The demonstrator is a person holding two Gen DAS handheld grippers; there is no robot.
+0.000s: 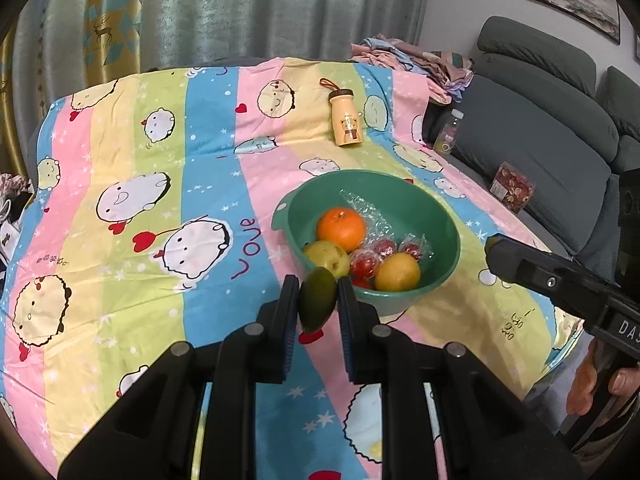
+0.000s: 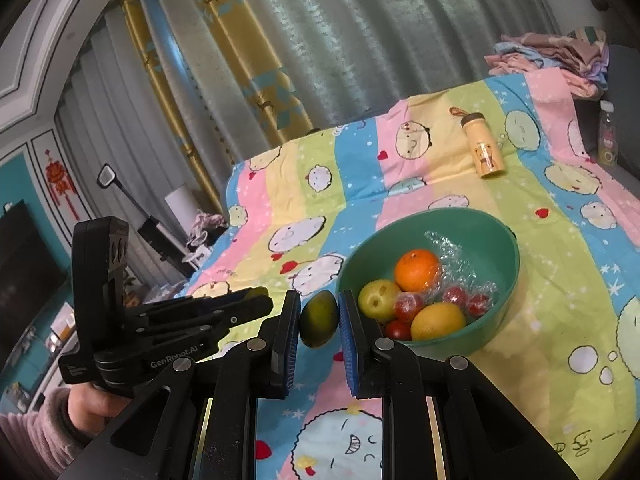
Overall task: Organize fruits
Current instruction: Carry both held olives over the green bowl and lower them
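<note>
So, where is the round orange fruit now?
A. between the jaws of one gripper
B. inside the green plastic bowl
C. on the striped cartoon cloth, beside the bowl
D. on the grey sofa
B: the round orange fruit sits inside the green plastic bowl, among the other fruits there, and both wrist views show it below the rim.

Left gripper and right gripper tilt downward side by side, fingers narrowly closed, a hand gripping each.
</note>
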